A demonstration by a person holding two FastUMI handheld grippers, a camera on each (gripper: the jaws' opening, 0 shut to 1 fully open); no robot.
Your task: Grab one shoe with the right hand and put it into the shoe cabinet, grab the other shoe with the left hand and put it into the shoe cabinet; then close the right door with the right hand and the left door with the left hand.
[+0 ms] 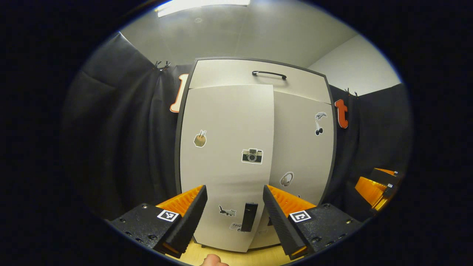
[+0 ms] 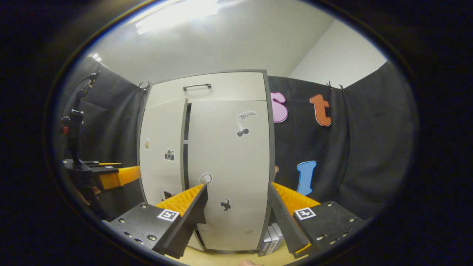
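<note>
Shoe cabinet [image 1: 255, 147]: upright, long axis vertical, fronts facing both tools.
Left door [image 1: 227, 162]: slightly ajar, apparently; hinged on the outer edge.
Right door [image 2: 227, 173]: judged nearly shut.
Handling: stiff, light panels, smooth; best pushed flat near the free edge.
Left tool [image 1: 234, 207]: wide open, nothing held.
Right tool [image 2: 236, 207]: wide open, nothing held.

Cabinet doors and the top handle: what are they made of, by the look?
The cabinet doors look like matte light grey laminated board: flat, even, no grain or glare, stickers lying flat; the core can't be told. The dark edge frame may be plastic or painted. The top handle is a thin dark bar, probably coated metal.
</note>
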